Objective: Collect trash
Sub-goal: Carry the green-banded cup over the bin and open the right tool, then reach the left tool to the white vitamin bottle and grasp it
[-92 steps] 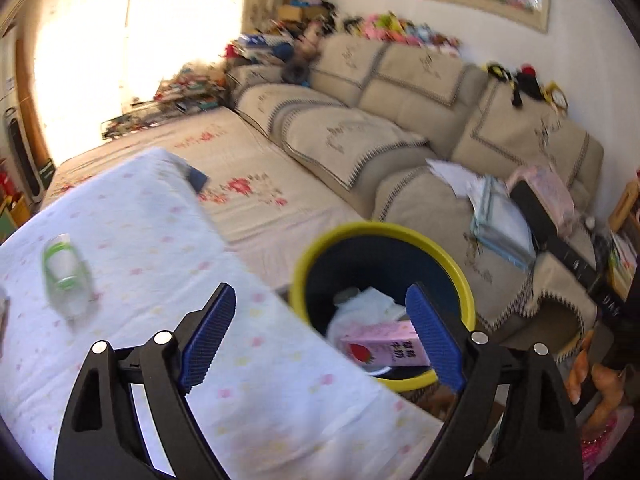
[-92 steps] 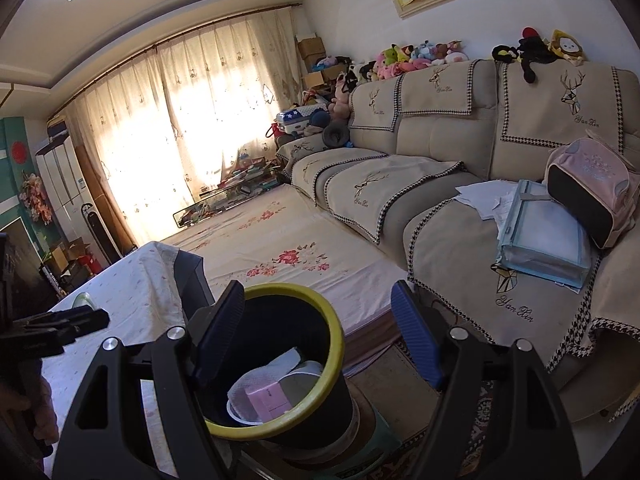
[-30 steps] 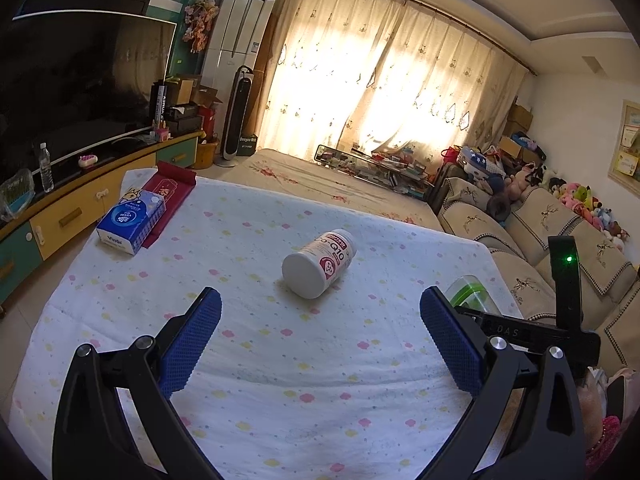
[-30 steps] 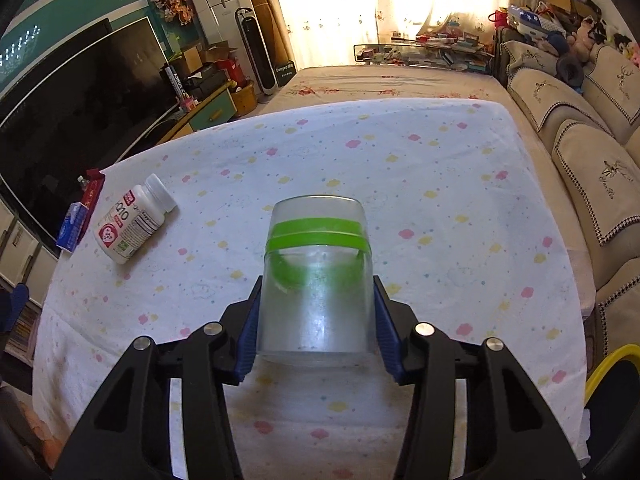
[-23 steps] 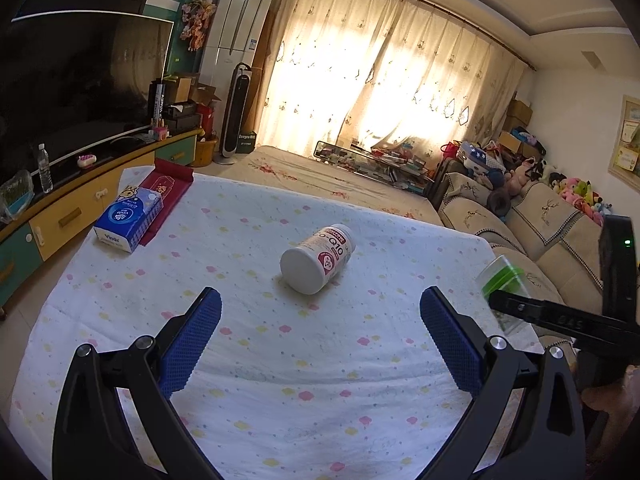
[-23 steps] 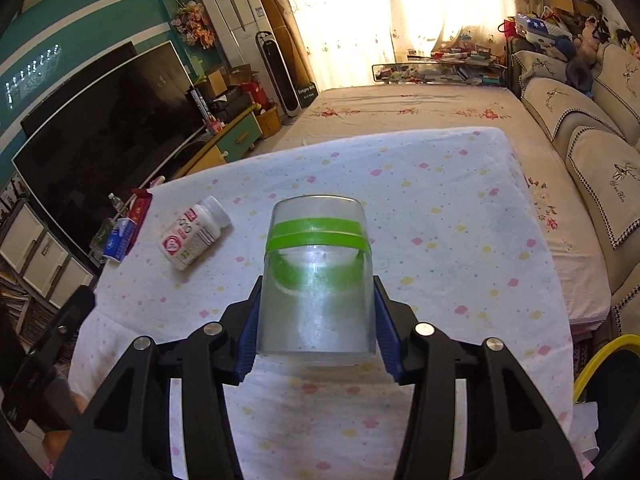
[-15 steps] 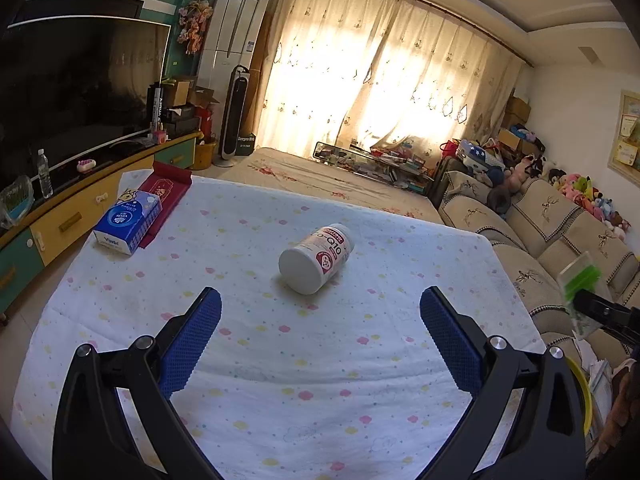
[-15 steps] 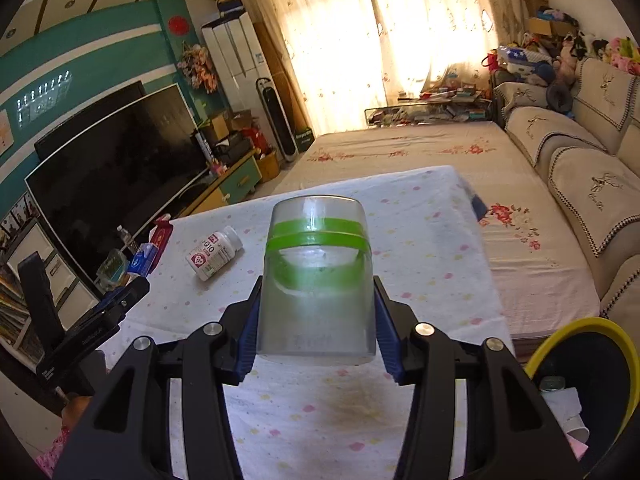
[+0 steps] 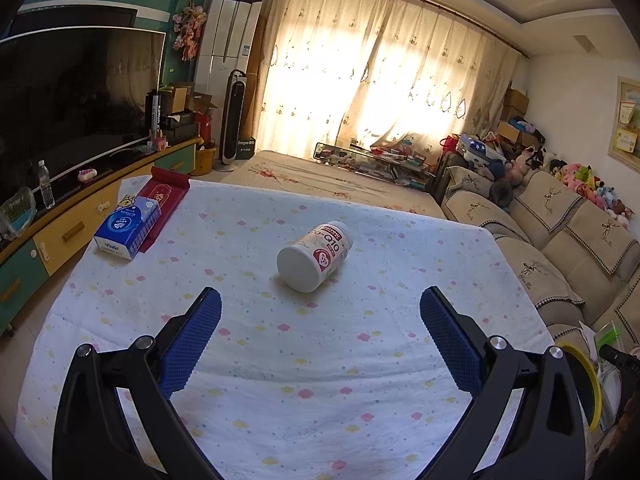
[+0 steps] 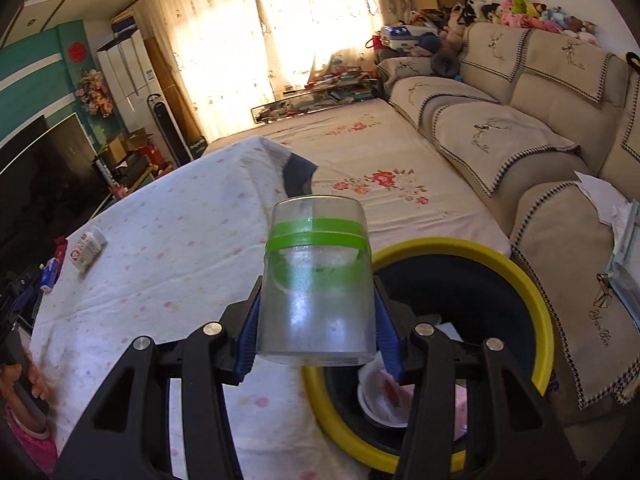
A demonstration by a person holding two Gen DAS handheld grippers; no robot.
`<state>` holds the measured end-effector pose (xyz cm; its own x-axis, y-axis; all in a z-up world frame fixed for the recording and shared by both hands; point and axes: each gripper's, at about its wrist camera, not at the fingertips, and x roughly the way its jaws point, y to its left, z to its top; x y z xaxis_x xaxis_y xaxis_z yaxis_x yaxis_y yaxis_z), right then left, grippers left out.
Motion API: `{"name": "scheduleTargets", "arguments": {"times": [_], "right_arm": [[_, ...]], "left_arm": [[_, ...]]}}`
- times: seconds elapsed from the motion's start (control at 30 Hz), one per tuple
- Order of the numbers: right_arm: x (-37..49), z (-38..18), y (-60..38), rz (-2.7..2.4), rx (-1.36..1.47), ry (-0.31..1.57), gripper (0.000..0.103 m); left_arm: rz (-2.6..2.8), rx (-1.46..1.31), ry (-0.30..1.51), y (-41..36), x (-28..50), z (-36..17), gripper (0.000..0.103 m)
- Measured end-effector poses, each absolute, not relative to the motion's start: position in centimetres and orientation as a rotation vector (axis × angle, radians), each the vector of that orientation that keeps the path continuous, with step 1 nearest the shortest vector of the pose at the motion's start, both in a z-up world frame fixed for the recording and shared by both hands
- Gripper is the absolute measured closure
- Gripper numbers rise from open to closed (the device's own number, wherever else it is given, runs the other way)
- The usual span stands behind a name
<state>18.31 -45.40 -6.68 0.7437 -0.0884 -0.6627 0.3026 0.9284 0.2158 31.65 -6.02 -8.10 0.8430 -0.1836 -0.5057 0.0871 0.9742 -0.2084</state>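
Far left on the table, which has a white dotted cloth over it, a blue tissue pack sits right by the left edge on top of a red box. Nothing else is over there. The left gripper hangs over the near edge with its blue pads wide apart and nothing between them. Just ahead of it, around the middle of the table, a white supplement bottle lies on its side, well clear of the fingers. Over on the right, the right gripper is clamped on a clear plastic cup with a green band, pads pressing both sides. The cup is off the cloth, held at the table's right edge just above the near rim of the yellow-rimmed trash bin, which already has some white wrappers in it.
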Motion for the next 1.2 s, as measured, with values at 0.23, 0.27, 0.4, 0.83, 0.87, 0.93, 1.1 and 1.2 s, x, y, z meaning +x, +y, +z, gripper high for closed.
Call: {"name": "scheduleTargets", "arguments": {"times": [0.23, 0.27, 0.4, 0.83, 0.87, 0.93, 1.1, 1.2], "right_arm": [[17.9, -8.8, -47.9, -0.305, 0.298, 0.730, 0.055], [18.0, -8.9, -47.8, -0.313, 0.297, 0.729, 0.055], [17.6, -8.6, -48.1, -0.380, 0.286, 0.696, 0.049], [23.8, 3.3, -33.4, 0.042, 0.156, 0.398, 0.044], [24.9, 3.6, -31.5, 0.070, 0.126, 0.385, 0.044], [26.8, 3.7, -28.4, 0.107, 0.068, 0.376, 0.044], [29.6, 1.1, -25.1, 0.153, 0.026, 0.431, 0.044], [30.0, -0.1, -25.8, 0.133, 0.044, 0.468, 0.044]], "left_arm": [[-0.139, -0.180, 0.559, -6.0, 31.8, -8.3, 0.005], [-0.140, -0.181, 0.560, -6.0, 31.8, -8.3, 0.005], [-0.144, -0.186, 0.568, -6.0, 31.8, -8.3, 0.005], [-0.160, -0.167, 0.582, -6.6, 31.7, -8.4, 0.005], [-0.163, -0.164, 0.583, -6.7, 31.8, -8.4, 0.005], [-0.167, -0.157, 0.589, -6.9, 31.9, -8.5, 0.005], [-0.181, -0.118, 0.642, -7.8, 32.5, -8.4, 0.005], [-0.192, -0.056, 0.671, -8.4, 33.5, -7.9, 0.005]]}}
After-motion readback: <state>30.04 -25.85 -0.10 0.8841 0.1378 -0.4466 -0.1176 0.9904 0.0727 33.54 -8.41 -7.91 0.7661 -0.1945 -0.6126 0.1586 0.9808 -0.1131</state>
